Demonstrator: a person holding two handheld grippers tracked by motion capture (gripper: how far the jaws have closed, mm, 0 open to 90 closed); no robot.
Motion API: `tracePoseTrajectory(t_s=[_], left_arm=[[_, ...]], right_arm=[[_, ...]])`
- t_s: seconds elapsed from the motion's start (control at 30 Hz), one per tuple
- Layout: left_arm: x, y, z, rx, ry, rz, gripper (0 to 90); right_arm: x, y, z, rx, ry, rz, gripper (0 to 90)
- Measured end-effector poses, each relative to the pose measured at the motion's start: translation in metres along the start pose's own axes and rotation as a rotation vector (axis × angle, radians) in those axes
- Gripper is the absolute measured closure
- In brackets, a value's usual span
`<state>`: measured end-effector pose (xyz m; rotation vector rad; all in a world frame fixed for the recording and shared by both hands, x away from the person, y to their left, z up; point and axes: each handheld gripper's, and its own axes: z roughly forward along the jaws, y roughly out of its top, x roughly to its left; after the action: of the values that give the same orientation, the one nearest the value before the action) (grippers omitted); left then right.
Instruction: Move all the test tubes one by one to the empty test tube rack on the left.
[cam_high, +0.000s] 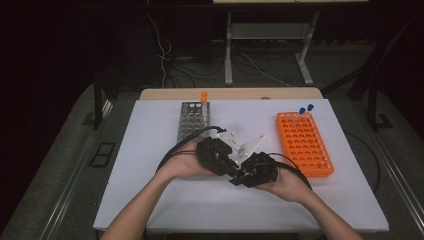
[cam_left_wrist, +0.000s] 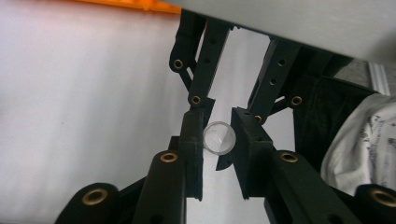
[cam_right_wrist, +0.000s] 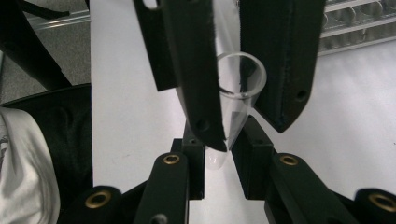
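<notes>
Both pairs of fingers clamp one clear plastic test tube (cam_right_wrist: 236, 88) above the table (cam_high: 150, 150): the right gripper (cam_right_wrist: 218, 161) pinches its rounded bottom end, the left gripper (cam_left_wrist: 218, 140) its open-rimmed upper part. The tube is transparent and uncapped. Beyond stand a metal tube rack (cam_high: 193, 121) and an orange tube rack (cam_high: 303, 144).

Left gripper (cam_high: 226, 165) and right gripper (cam_high: 248, 172) meeting nose to nose over white table (cam_high: 150, 200), near centre. Grey rack (cam_high: 192, 120) sitting far left, orange-capped tube (cam_high: 204, 96) standing in it. Orange rack (cam_high: 303, 143) lying right, blue-capped tubes (cam_high: 306, 109) standing at its far end.
</notes>
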<state>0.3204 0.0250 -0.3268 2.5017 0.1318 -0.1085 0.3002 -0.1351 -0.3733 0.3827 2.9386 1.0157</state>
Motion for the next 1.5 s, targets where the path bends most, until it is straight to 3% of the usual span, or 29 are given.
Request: tracePoseTrajectory(t_s=[0.17, 0.77, 0.97, 1.13, 1.2, 1.3, 1.5], left_arm=[[0.001, 0.001, -0.001, 0.004, 0.006, -0.004, 74.4], [0.022, 0.002, -0.041, -0.026, 0.089, -0.055, 74.4], [0.03, 0.0, -0.054, -0.036, 0.125, -0.07, 74.4], [0.037, -0.003, -0.063, -0.036, 0.153, -0.085, 74.5], [0.04, -0.004, -0.066, -0.041, 0.164, -0.092, 74.5], [0.045, -0.005, -0.072, -0.041, 0.179, -0.104, 74.4], [0.057, -0.007, -0.08, -0.035, 0.212, -0.128, 74.4]], right_arm=[[0.0, -0.001, 0.0, -0.007, 0.001, 0.015, 74.0], [-0.016, -0.022, -0.03, -0.092, -0.037, 0.124, 41.9], [-0.022, -0.031, -0.04, -0.13, -0.055, 0.194, 27.4], [-0.026, -0.039, -0.051, -0.158, -0.076, 0.24, 8.4], [-0.028, -0.042, -0.055, -0.168, -0.105, 0.259, 0.3], [-0.029, -0.046, -0.061, -0.19, -0.112, 0.277, 0.2], [-0.029, -0.054, -0.065, -0.181, -0.119, 0.285, 0.2]])
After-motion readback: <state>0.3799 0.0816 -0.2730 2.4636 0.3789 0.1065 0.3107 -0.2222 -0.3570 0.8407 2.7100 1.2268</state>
